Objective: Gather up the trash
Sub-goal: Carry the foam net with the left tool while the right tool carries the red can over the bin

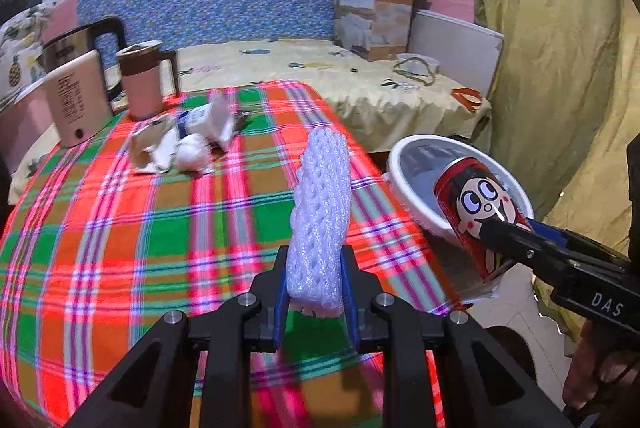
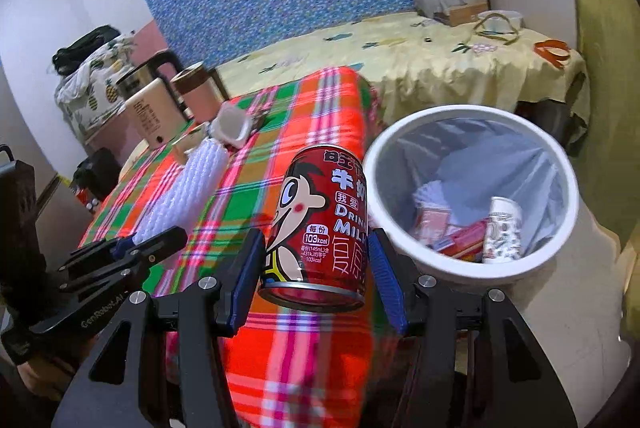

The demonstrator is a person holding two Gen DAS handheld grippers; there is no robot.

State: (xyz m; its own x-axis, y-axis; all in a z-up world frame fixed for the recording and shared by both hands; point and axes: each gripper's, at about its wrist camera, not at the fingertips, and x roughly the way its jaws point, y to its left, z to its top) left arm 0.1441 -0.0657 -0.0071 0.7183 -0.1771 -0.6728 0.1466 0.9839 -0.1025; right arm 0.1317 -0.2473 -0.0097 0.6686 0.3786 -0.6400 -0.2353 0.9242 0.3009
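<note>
Trash is in both grips: the right gripper (image 2: 316, 260) clamps a milk can (image 2: 320, 224) beside the bin (image 2: 472, 268) (ready to drop); the left gripper (image 1: 314, 292) pinches foam netting (image 1: 322, 212) above the table (image 1: 120, 228).

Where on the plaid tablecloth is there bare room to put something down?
Bare plaid cloth runs from the crumpled paper trash toward the left gripper, which holds the white foam net. The far left corner is crowded: kettle, pink mug, beige box. The right gripper holds the red milk can beside the bin.
</note>
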